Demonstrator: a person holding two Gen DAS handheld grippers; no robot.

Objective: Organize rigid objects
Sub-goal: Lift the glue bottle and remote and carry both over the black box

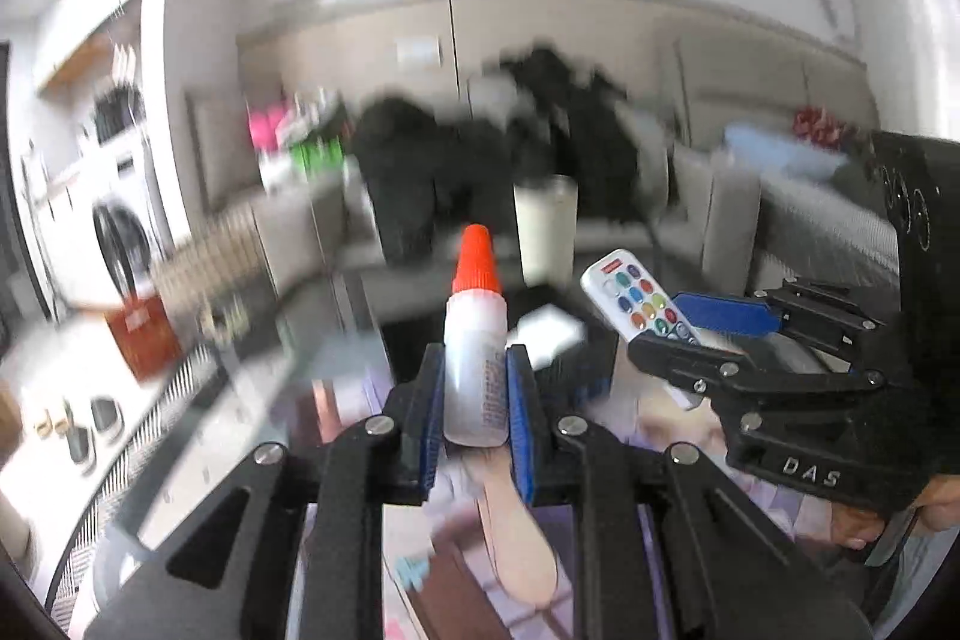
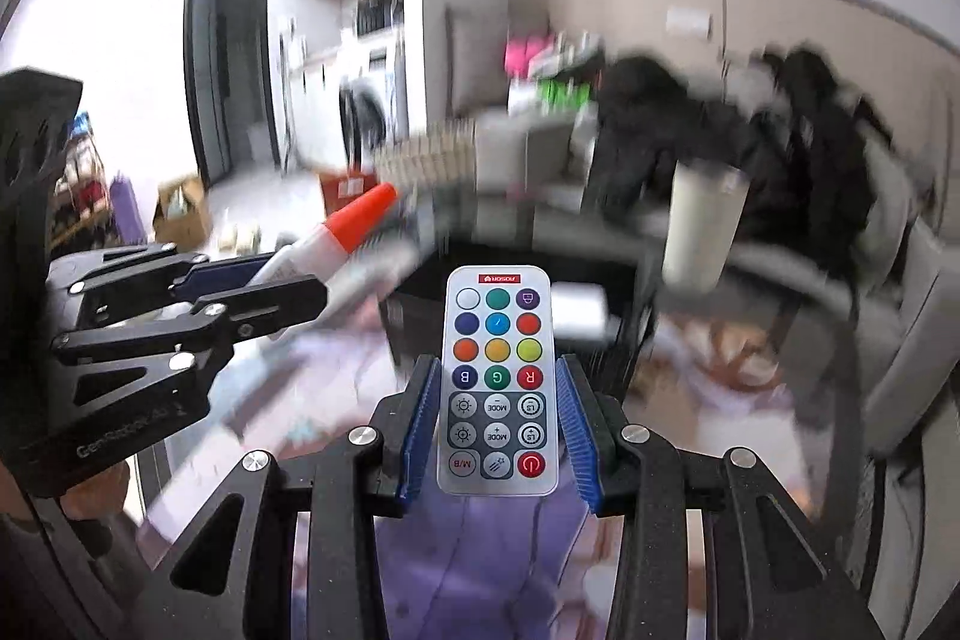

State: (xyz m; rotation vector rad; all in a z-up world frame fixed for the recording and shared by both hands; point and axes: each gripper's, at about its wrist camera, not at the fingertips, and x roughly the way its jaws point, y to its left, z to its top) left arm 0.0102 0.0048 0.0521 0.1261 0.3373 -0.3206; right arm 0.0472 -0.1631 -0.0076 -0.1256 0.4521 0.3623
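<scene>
The small white plastic glue bottle with the orange cone cap (image 1: pixel 474 340) stands upright between the left gripper (image 1: pixel 474 388) pads. To its right, the slim white button remote control (image 1: pixel 639 301) lies between the right gripper (image 2: pixel 497 418) pads. Far behind both, a tall white cylindrical cup (image 1: pixel 545 229) stands before a heap of black clothing (image 1: pixel 480 148).

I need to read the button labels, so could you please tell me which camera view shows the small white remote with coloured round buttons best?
The right wrist view: the white remote faces the camera, sharp, labels legible, clamped in the right gripper. The left wrist view shows it small, angled, partly hidden.
</scene>
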